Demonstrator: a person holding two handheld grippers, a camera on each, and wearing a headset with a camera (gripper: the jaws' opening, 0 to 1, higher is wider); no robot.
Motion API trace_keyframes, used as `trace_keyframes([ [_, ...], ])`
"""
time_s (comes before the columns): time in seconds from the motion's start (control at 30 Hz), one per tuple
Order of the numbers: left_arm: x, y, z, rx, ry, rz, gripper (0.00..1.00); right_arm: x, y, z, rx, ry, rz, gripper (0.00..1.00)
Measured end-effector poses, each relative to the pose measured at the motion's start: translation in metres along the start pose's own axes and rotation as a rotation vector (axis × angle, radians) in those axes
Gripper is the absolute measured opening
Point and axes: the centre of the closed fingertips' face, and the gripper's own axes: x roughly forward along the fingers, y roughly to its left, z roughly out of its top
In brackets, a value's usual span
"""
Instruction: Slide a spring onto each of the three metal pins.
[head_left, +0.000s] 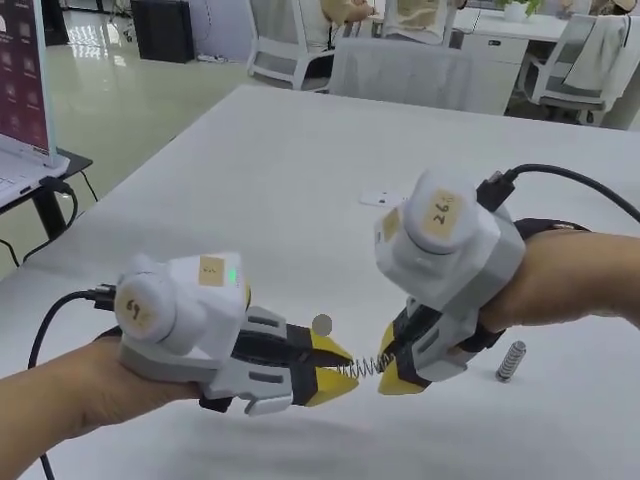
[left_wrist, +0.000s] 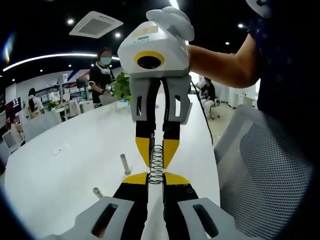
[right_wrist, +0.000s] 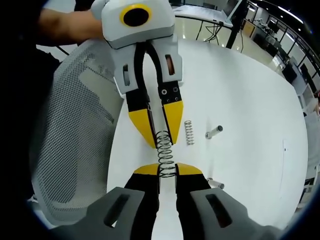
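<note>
Holding the coil spring (head_left: 365, 367) at both ends right now. Clamped on one end with the left gripper (head_left: 340, 372), narrowed down to the coil's width. Pinched on the other end with the right gripper (head_left: 392, 365), closed just as tight. Strung straight from one set of tips to the other, long axis roughly level, a little above the white table (head_left: 300, 180). So no free end to feed over anything yet.

Out on the right-gripper side of the held spring, a spare spring (head_left: 510, 361) lying loose on the table. Just behind the held spring, a metal pin (head_left: 322, 323), upright by the look of it. In the left gripper view, a second pin (left_wrist: 97, 192) off to the same side, both bare.

Probably calls for letting go with one gripper, then tipping the freed end down toward that nearest pin. Closer to it, at a guess: the left gripper.
</note>
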Motion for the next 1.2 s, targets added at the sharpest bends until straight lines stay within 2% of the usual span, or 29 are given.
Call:
trace_keyframes([
  [0.6,0.001,0.002,-0.010,-0.012,0.020,-0.009,0.02,-0.008,0.005,0.021,-0.013,-0.049,0.007,0.09],
  [1.2,0.002,0.001,-0.013,-0.021,0.023,-0.014,0.02,-0.006,0.008,0.035,-0.052,-0.037,0.010,0.08],
])
